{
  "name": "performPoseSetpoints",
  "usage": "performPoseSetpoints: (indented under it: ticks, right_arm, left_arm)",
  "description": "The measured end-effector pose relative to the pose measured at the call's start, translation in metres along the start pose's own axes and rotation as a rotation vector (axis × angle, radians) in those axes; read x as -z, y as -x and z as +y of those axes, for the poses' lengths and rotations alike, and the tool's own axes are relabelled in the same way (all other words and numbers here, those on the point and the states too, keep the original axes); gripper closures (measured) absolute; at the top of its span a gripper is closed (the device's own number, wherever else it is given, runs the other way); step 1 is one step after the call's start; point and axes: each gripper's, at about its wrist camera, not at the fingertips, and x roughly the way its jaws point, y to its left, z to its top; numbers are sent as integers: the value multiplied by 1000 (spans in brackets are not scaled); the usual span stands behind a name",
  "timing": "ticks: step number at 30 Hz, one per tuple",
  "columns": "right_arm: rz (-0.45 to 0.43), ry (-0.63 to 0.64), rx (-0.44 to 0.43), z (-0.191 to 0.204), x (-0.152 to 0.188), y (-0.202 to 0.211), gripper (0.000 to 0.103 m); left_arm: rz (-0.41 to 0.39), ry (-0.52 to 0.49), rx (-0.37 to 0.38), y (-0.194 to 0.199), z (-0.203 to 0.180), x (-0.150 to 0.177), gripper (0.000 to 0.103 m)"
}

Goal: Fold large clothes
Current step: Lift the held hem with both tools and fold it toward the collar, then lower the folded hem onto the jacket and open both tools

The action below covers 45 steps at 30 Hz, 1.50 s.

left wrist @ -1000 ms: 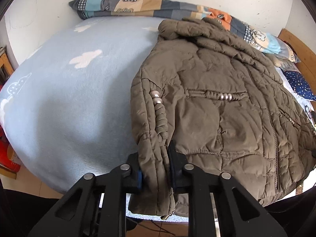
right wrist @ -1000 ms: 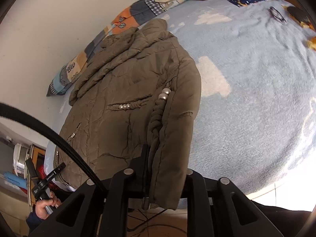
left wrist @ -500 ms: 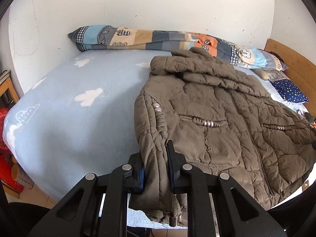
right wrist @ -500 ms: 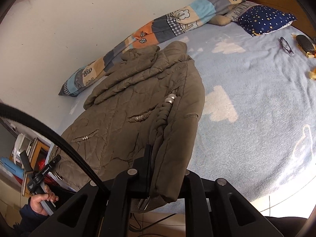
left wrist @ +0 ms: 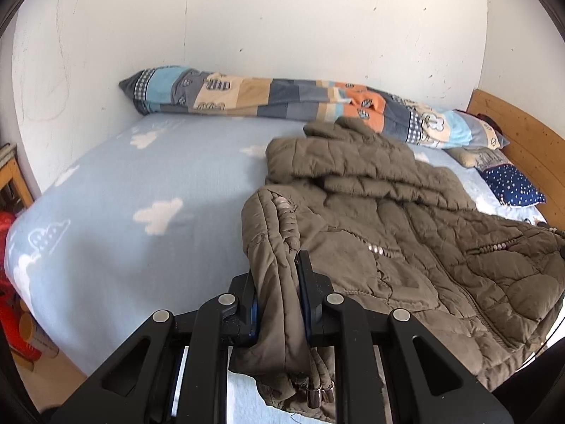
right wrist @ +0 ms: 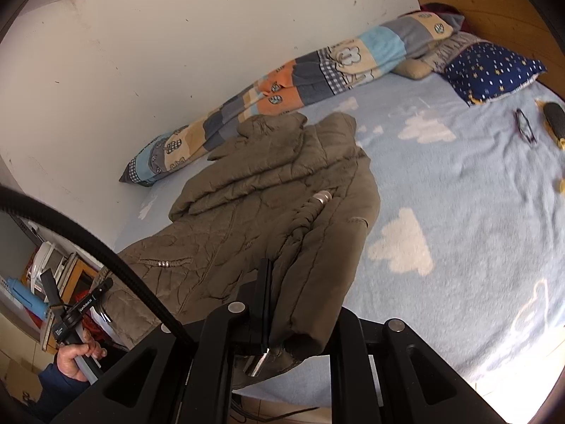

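While jacket [left wrist: 406, 233] lies on bed [left wrist: 141, 190], L tongs [left wrist: 279, 296] & R tongs [right wrist: 300, 304] each clamp its hem corners

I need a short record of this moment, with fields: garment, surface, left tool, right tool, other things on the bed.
garment: olive quilted jacket, lying spread, hem at the bed's near edge
surface: light blue blanket with white clouds
left tool: left tool shut on one hem corner
right tool: right tool shut on the other hem corner
other things: patchwork quilt along the wall, navy star pillow, glasses
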Motion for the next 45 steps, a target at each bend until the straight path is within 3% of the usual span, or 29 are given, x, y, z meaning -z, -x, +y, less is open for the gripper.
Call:
performPoseSetpoints:
  ticks: [15, 20, 32, 45]
  right_arm:
    - [-128, 40, -41, 25, -83, 3, 91]
    - [-159, 43, -47, 25, -118, -7, 91]
    - [-120, 20, -33, 23, -212, -72, 91]
    - [-8, -51, 5, -18, -292, -202, 90]
  left_arm:
    - [-78, 21, 13, -17, -5, -89, 86]
    - [-70, 19, 18, -36, -10, -126, 85]
    - [90, 65, 29, -138, -13, -217, 85]
    - [319, 186, 60, -284, 10, -265, 84]
